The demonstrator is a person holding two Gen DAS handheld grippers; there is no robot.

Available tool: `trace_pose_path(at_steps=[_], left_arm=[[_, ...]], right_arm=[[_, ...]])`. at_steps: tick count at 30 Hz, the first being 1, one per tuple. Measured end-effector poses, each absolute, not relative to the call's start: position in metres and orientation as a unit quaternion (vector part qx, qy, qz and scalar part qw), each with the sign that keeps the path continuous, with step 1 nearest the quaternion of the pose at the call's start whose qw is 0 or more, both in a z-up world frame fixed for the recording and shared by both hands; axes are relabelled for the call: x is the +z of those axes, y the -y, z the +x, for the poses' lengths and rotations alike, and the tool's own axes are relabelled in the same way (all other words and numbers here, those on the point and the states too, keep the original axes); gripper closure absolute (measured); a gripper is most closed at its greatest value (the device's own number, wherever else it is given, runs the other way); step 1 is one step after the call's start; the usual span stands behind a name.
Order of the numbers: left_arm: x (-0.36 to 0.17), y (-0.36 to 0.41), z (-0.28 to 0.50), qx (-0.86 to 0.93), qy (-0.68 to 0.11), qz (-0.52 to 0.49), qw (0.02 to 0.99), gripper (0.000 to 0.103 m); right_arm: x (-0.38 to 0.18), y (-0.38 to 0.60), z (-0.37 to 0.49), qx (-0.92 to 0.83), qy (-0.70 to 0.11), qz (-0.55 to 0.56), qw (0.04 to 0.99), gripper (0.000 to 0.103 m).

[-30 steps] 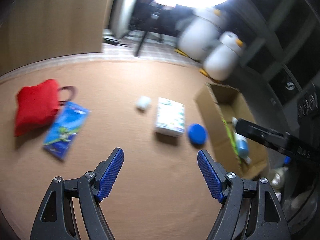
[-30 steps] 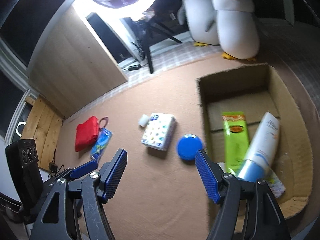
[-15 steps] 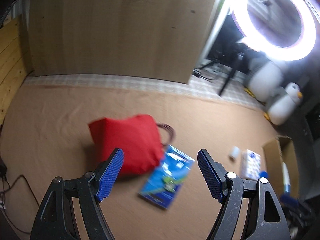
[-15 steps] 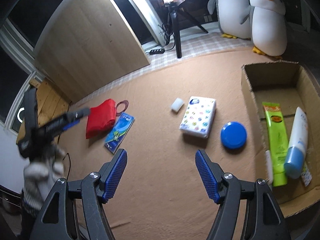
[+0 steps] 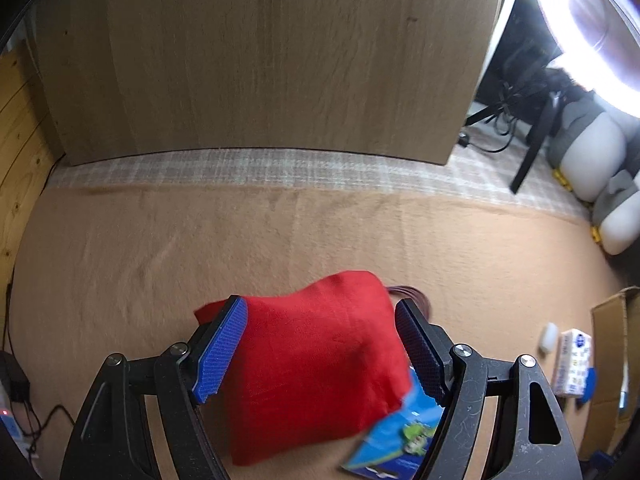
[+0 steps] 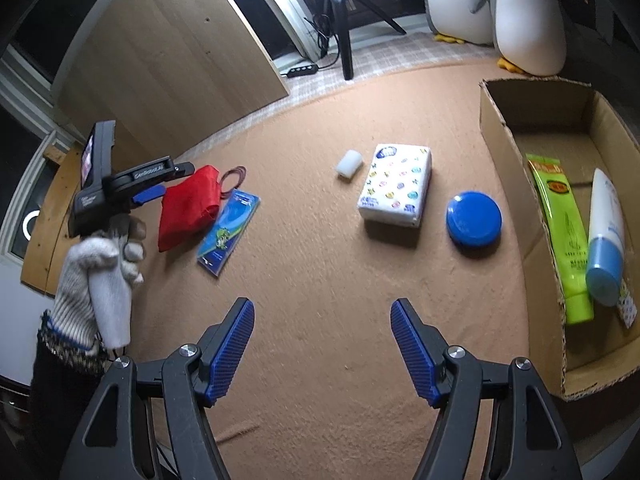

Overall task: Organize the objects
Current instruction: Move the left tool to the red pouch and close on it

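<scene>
Hovering over the red pouch (image 5: 320,364), the left gripper (image 5: 320,354) has swung from the cardboard box (image 6: 516,108) side, fingers spread and not pinching it. The pouch lies on the tan carpet (image 6: 320,280), overlapping a blue packet (image 6: 228,232). The right gripper (image 6: 322,344) is spread, empty.

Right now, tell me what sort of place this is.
Probably a room in a home set up for filming: a tan carpet covers the floor, a lit ring light stands on a tripod, and plush penguins sit by the wall.
</scene>
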State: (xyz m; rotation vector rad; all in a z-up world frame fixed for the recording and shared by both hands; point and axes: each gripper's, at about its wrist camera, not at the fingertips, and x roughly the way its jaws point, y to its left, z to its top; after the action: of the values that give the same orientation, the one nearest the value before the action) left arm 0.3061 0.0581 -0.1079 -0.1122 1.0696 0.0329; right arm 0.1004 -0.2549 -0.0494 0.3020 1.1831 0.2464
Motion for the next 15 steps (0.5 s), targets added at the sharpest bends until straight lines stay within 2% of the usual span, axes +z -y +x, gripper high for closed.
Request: trace_pose_path(at_steps=[15], left_arm=[[-0.133, -0.081, 0.299, 0.027, -0.518, -0.038, 0.854, 0.024]], right_arm=[[-0.052, 0.25, 0.109, 0.119, -0.563, 0.138, 0.806, 0.036]])
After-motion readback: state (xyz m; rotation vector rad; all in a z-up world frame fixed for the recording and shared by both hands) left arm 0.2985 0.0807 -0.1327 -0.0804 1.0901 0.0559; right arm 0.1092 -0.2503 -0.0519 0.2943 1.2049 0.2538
